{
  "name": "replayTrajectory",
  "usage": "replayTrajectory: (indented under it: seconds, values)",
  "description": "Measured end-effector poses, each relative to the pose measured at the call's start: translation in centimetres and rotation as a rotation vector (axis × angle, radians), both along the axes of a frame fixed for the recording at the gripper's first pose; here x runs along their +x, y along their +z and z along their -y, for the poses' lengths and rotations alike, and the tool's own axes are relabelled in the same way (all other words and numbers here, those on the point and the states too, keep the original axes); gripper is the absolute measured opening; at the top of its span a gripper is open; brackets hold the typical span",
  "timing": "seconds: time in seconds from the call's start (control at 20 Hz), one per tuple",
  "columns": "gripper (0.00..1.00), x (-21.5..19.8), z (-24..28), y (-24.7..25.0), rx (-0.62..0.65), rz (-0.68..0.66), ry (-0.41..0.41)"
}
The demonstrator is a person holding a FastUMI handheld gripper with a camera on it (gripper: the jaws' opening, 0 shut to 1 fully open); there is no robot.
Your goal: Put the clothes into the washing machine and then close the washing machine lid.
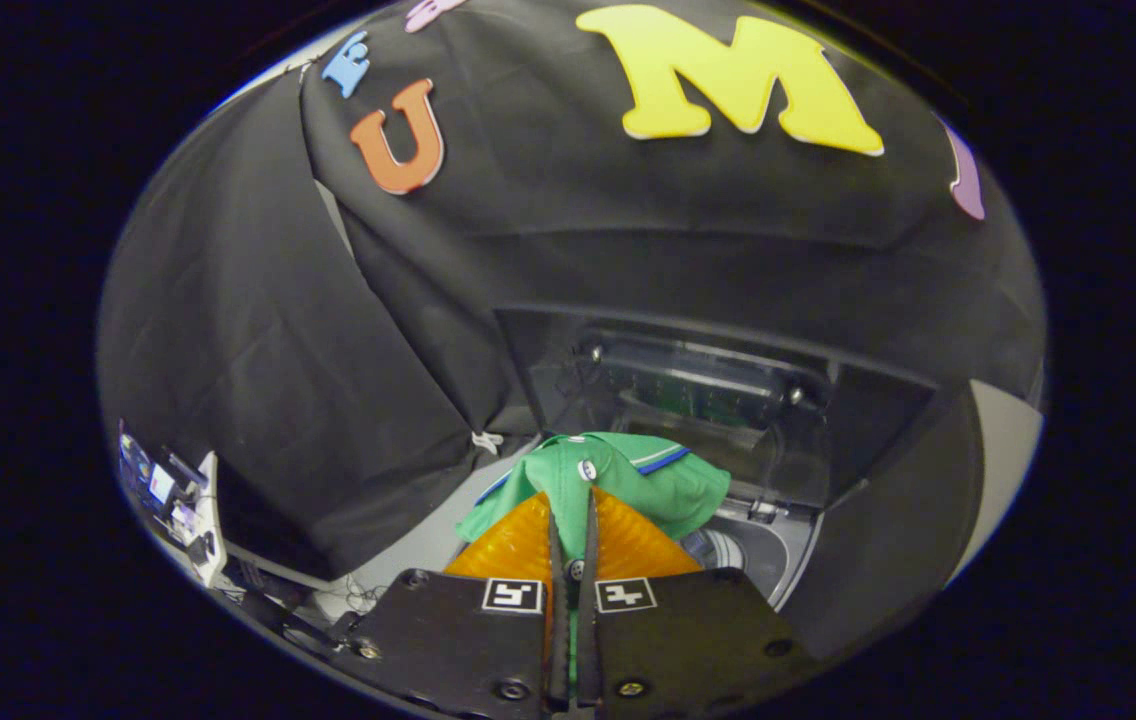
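Observation:
A green garment with a blue-and-white collar trim hangs bunched from my gripper, whose two fingers are shut on its cloth. Below and beyond the fingers stands the top-loading washing machine, with its round drum opening showing just right of the garment. The machine's dark see-through lid stands raised behind the garment, against the booth wall. The garment hides the left part of the opening.
Black cloth walls close in behind and to the left. A pale machine top or floor strip shows at the left of the garment. Small devices and cables sit on a stand far to the left. A light wall strip lies to the right.

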State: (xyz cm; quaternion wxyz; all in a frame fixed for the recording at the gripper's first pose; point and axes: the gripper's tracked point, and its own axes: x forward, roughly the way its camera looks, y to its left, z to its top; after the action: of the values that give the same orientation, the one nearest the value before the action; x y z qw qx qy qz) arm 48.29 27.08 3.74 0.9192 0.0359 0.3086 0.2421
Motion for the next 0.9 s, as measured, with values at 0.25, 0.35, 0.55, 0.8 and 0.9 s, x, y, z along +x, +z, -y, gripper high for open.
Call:
replayTrajectory:
  seconds: [0.25, 0.35, 0.55, 0.8, 0.9]
  values:
    - [0.07, 2.5, -1.3, -8.8, -0.072, -0.122, -0.056]
    - [0.07, 3.3, -1.2, -11.5, -0.086, -0.186, -0.105]
    - [0.06, 3.3, -0.5, -16.1, -0.164, -0.294, -0.157]
    - [0.06, 3.1, 0.6, -19.1, -0.151, -0.362, -0.214]
    - [0.06, 3.4, 0.8, -18.8, -0.151, -0.356, -0.221]
